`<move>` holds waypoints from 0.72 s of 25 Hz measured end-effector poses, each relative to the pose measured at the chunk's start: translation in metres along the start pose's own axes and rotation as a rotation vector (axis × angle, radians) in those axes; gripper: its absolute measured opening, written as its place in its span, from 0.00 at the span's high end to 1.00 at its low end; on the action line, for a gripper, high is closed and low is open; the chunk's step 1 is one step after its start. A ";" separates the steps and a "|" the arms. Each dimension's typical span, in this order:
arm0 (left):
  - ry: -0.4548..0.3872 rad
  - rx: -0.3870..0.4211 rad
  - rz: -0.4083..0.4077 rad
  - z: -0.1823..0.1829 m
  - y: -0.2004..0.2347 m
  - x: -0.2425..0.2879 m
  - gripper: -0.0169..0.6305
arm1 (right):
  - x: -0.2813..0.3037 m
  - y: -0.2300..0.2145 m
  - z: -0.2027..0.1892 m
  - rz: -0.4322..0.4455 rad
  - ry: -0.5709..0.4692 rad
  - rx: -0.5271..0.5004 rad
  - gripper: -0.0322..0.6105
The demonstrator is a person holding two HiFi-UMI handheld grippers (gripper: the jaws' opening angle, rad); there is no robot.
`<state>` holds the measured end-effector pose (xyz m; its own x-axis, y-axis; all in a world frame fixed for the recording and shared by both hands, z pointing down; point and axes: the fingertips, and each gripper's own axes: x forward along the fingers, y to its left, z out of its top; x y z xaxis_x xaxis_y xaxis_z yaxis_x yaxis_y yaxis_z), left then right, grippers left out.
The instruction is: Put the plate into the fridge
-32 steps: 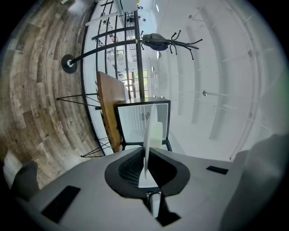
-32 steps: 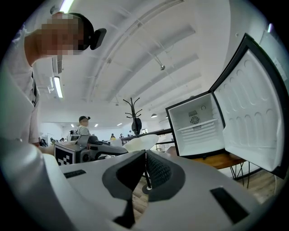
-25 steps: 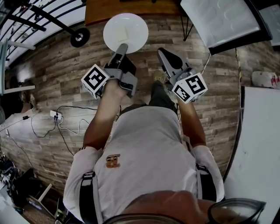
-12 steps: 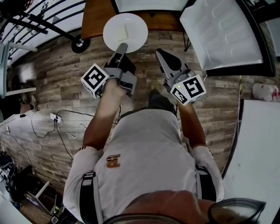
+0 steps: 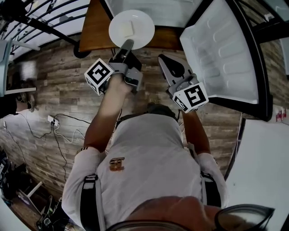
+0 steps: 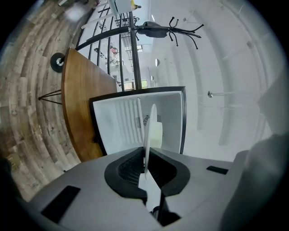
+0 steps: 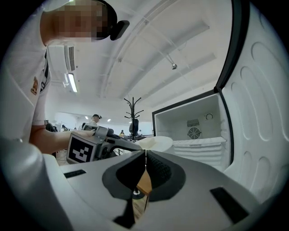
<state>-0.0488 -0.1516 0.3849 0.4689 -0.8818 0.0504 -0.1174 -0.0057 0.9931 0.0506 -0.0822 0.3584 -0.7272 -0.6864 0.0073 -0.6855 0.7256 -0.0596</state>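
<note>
reading from the left: the brown worktop (image 5: 92, 34) carries the fridge (image 5: 156, 11), whose white cavity stands open towards me. my left gripper (image 5: 128, 44) is pinched narrow on the near rim of the plate (image 5: 141, 35). a grip at the very edge lets the plate reach out ahead of the gripper, and i judge that this is so it can go into the cavity first. the plate is held about level, probably so that the small pale block (image 5: 128, 28) lying on it does not slide. the plate now hangs over the front edge of the worktop, just short of the cavity and not yet inside. my right gripper (image 5: 163, 57) is beside it, jaws together on nothing, near the fridge door (image 5: 221, 49), which is swung wide to the right and leaves the opening free.

compared with one second ago, the plate was then over the plank floor with only a strip of worktop in sight. now the worktop, cavity and door fill the upper view, so i have closed in on the fridge. the grip on the rim is unchanged.
</note>
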 end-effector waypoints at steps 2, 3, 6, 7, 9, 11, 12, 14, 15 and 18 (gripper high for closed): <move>-0.012 -0.009 -0.008 -0.004 -0.009 0.020 0.92 | -0.001 -0.015 0.005 0.010 -0.002 -0.012 0.90; -0.020 -0.014 -0.013 -0.005 -0.012 0.030 0.92 | -0.001 -0.022 0.006 0.015 -0.003 -0.016 0.90; -0.050 -0.017 -0.018 -0.001 -0.017 0.057 0.92 | 0.002 -0.040 0.007 0.027 -0.003 -0.033 0.90; -0.062 -0.016 -0.016 0.002 -0.016 0.065 0.92 | 0.004 -0.044 0.007 0.031 -0.002 -0.037 0.90; -0.080 -0.018 -0.008 0.006 -0.015 0.080 0.92 | 0.007 -0.053 0.005 0.039 -0.001 -0.035 0.90; -0.095 -0.028 0.004 0.011 -0.012 0.095 0.92 | 0.013 -0.064 0.005 0.047 0.001 -0.028 0.90; -0.102 -0.036 0.009 0.014 -0.012 0.103 0.92 | 0.017 -0.069 0.006 0.051 0.002 -0.025 0.90; -0.113 -0.052 0.014 0.021 -0.014 0.118 0.92 | 0.026 -0.078 0.007 0.057 0.004 -0.020 0.90; -0.118 -0.057 0.014 0.024 -0.015 0.123 0.92 | 0.028 -0.080 0.007 0.060 0.005 -0.018 0.90; -0.130 -0.068 0.009 0.027 -0.015 0.130 0.92 | 0.029 -0.078 0.001 0.069 0.007 -0.013 0.90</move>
<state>-0.0097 -0.2786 0.3732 0.3501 -0.9354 0.0494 -0.0596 0.0304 0.9978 0.0826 -0.1584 0.3620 -0.7729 -0.6345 0.0102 -0.6342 0.7717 -0.0468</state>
